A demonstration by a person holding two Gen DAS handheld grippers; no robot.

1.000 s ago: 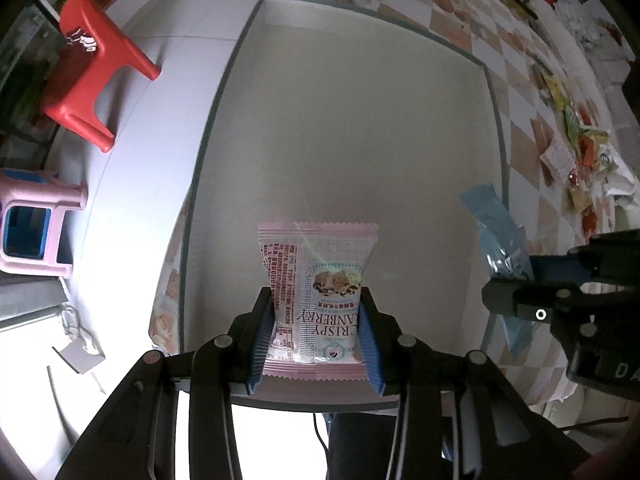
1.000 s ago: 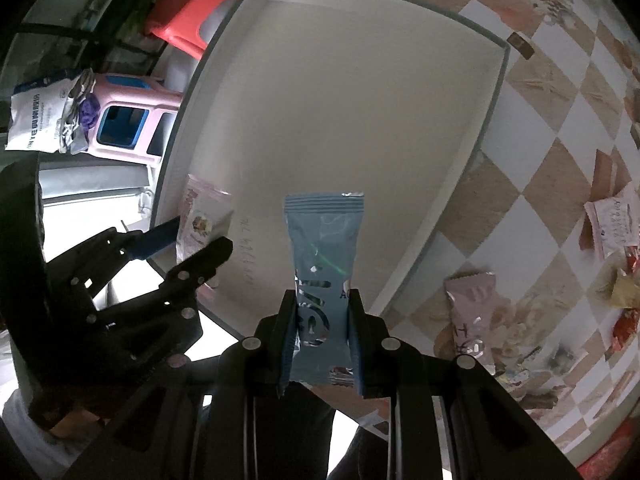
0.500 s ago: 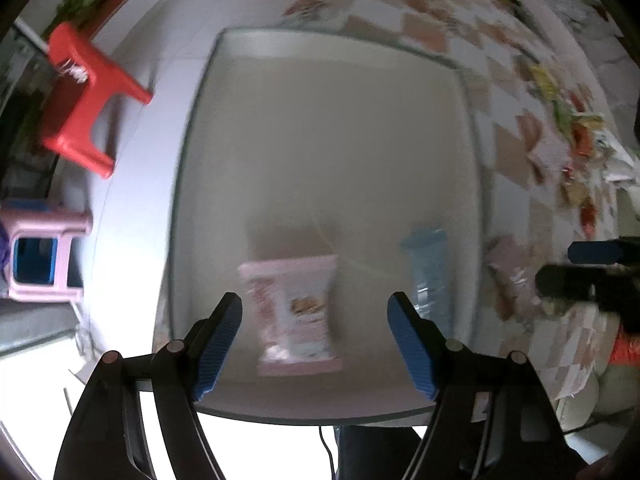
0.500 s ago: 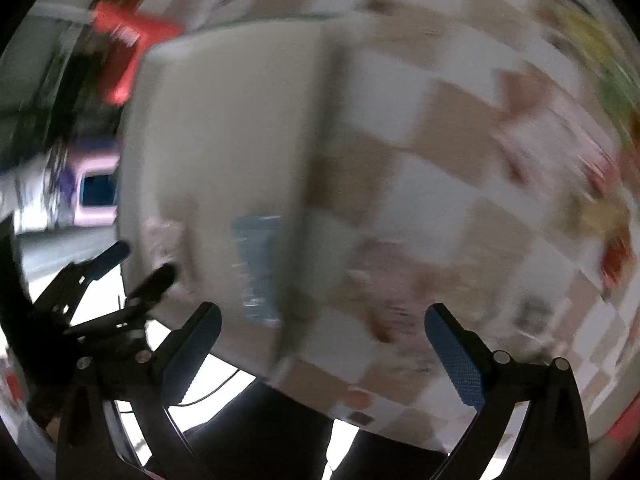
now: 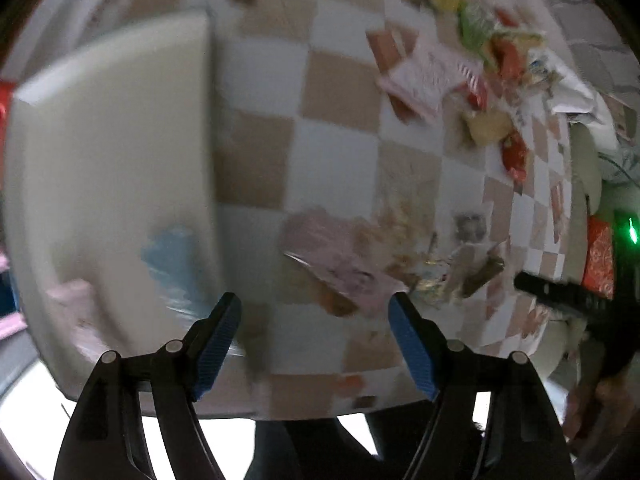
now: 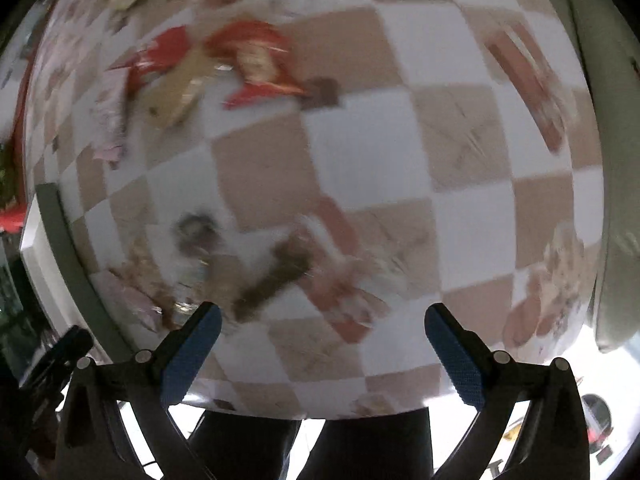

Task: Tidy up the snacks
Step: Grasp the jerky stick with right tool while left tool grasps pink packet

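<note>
So far two snacks are in: a blue packet [image 5: 176,264] and a pink packet [image 5: 74,300] lie inside the white tray [image 5: 108,128], just ahead-left of the left tool [image 5: 315,314], blue one nearest the tray's right wall. Most of the job is left, judging by what's loose on the checkered bench [image 5: 340,128]: a pale pink packet [image 5: 340,268] directly ahead of the left tool and close, brown/gold bits [image 5: 468,272] ahead-right, and a bigger snack pile [image 5: 492,76] (pink, green, yellow, red) far ahead-right. Both views are motion-blurred, so labels unreadable. Left tool is released, jaws wide apart, nothing between, angled down at bench w/ tray edge off to its left. Right tool [image 6: 323,326] is also spread wide and empty, over the bench; a dark brown snack [image 6: 276,280] sits just ahead between the fingers' line, red packets [image 6: 256,64] further ahead-left, tray rim far left. Next pick prob. the near pink or brown one.
</note>
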